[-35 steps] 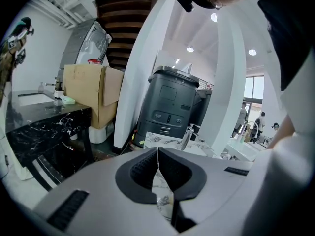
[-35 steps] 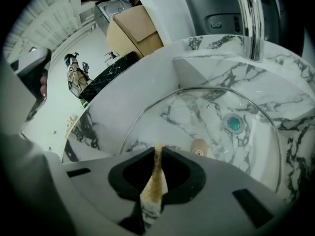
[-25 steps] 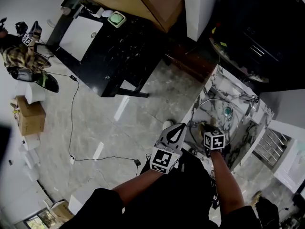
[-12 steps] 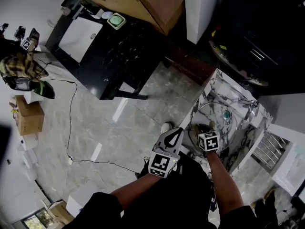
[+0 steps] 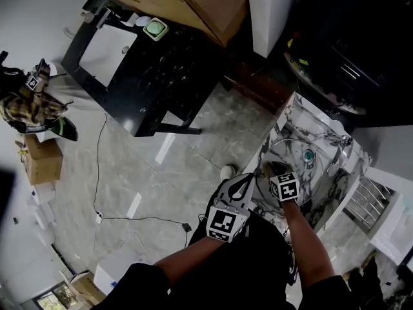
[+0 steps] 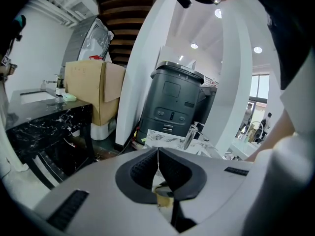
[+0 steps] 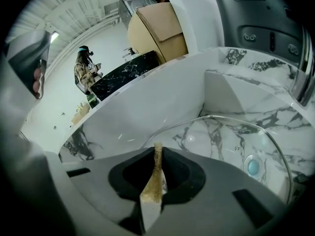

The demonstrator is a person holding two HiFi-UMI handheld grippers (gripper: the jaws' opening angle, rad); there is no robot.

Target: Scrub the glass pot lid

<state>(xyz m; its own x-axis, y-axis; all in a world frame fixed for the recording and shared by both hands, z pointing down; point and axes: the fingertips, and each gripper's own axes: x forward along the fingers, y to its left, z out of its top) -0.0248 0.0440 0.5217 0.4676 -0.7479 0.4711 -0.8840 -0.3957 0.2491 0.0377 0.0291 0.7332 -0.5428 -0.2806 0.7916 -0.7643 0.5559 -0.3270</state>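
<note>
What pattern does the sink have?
The sink is white marble with grey veins, clearest in the right gripper view.

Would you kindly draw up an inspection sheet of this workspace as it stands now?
Surface: marble sink, with the lid lying in it.
Job's things: glass lid in the sink; brown pad pinched in the right gripper.
Clutter: nothing seen in the sink besides the lid.
Grippers: left gripper shut and empty; right gripper shut on the pad, over the lid's near rim; contact cannot be told.
Cables: one black cable across the floor.
Surroundings: black table with a cardboard box on it; another person at the far left.
</note>
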